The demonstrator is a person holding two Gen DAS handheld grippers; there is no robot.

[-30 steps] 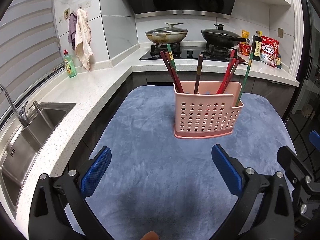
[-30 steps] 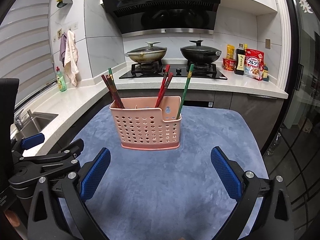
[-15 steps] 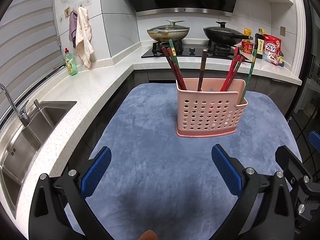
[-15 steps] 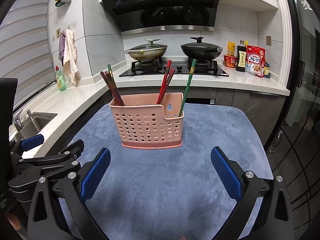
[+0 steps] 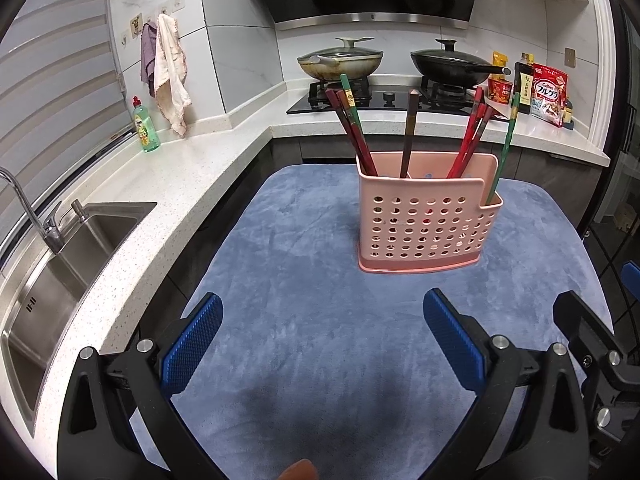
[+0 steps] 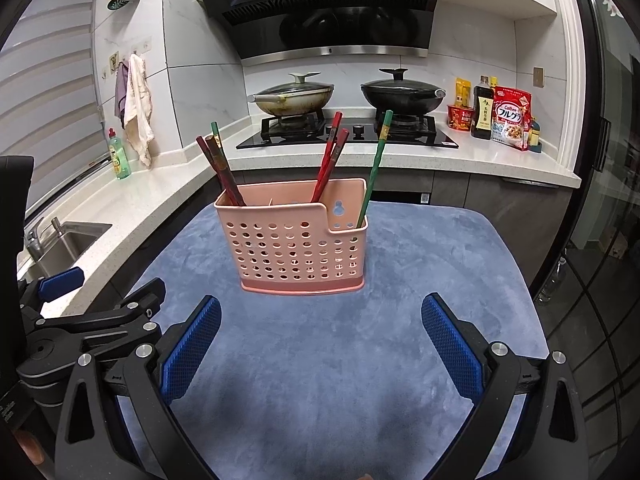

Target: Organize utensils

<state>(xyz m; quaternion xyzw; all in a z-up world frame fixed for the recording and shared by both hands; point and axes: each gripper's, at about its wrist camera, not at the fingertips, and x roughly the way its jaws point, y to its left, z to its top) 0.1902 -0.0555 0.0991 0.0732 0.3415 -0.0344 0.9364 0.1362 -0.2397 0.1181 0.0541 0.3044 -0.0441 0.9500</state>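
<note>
A pink perforated utensil basket stands upright on the blue cloth; it also shows in the right wrist view. Several chopsticks stand in it: dark red ones at its left, a brown one, red ones and a green one at its right. My left gripper is open and empty, short of the basket. My right gripper is open and empty, also short of it. The left gripper's body shows at the right view's left edge.
A steel sink with a tap sits in the white counter at left. A green soap bottle, hanging towels, a hob with two lidded pans, and food packets stand behind.
Both grippers have drifted slightly closer to the basket, which now looks a little larger and lower in both views. Both stay open and empty.
</note>
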